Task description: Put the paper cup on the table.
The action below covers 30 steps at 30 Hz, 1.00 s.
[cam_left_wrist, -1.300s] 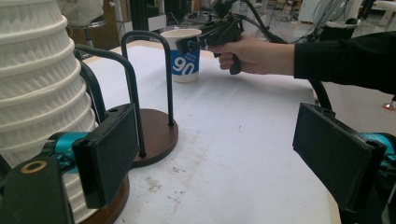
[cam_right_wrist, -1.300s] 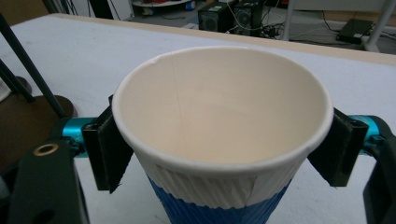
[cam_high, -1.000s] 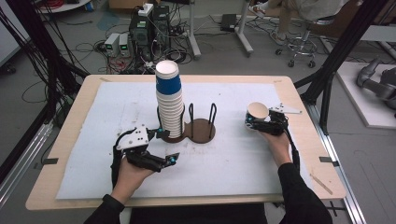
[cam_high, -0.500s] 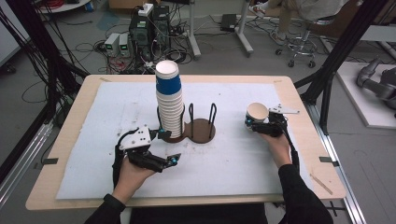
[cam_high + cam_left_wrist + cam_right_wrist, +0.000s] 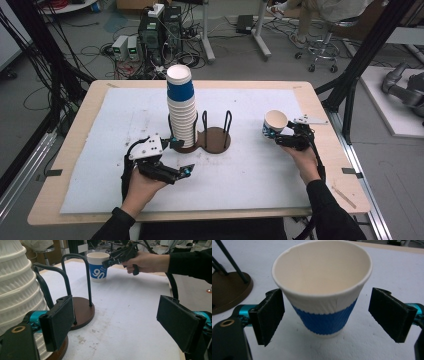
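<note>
My right gripper [image 5: 325, 315] brackets the paper cup [image 5: 322, 287], jaws released; I should back straight off. Left gripper [image 5: 120, 325] gapes too.

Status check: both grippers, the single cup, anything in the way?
Left hand-held gripper open, empty. Right hand-held gripper open around upright cup, not clamped. Nothing in the way.

Black sleeves [image 5: 327, 210]; black fingers [image 5: 270, 315], teal joints, trailing cables
</note>
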### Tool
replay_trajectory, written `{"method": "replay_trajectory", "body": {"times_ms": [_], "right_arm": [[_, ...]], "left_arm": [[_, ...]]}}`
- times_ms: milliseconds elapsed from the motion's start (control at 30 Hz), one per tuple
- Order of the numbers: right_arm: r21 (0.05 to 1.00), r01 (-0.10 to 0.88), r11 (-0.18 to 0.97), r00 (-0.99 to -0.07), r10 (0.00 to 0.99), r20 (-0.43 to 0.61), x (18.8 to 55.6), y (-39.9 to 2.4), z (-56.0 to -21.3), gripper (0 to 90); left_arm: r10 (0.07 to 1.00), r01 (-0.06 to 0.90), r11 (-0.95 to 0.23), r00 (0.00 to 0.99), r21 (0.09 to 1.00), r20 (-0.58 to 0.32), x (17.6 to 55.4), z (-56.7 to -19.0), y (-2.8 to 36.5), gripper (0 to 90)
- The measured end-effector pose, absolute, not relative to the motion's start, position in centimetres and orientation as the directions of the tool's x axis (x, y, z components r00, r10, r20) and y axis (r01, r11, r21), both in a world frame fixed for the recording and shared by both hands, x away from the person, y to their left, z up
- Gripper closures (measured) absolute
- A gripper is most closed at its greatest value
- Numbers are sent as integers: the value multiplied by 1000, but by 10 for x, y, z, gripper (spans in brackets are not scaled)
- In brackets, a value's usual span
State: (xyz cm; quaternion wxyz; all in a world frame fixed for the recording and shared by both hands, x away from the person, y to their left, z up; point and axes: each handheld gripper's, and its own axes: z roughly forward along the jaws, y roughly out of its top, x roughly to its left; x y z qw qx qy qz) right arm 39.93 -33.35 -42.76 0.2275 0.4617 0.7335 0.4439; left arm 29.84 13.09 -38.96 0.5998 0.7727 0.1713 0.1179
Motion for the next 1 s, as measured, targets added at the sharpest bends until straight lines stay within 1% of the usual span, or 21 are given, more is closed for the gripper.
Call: {"method": "replay_trajectory", "body": {"times_ms": [233,467,733,1000], "right_arm": [[859,478,181,-486,870,87,383,-344,-423,140],[885,440,154,-523,845,112,365,-348,-412,141],[925,356,131,-627,767,133,346,-340,-388,142],[955,243,172,-764,641,79,333,-317,-367,141]], "left_arm": [[401,124,-221,916,967,-26,301,-390,129,147],[403,127,-219,915,967,-29,301,-390,129,147],[415,128,-214,909,968,-28,302,-390,133,147],[418,132,-207,908,969,-34,303,-388,132,147]]}}
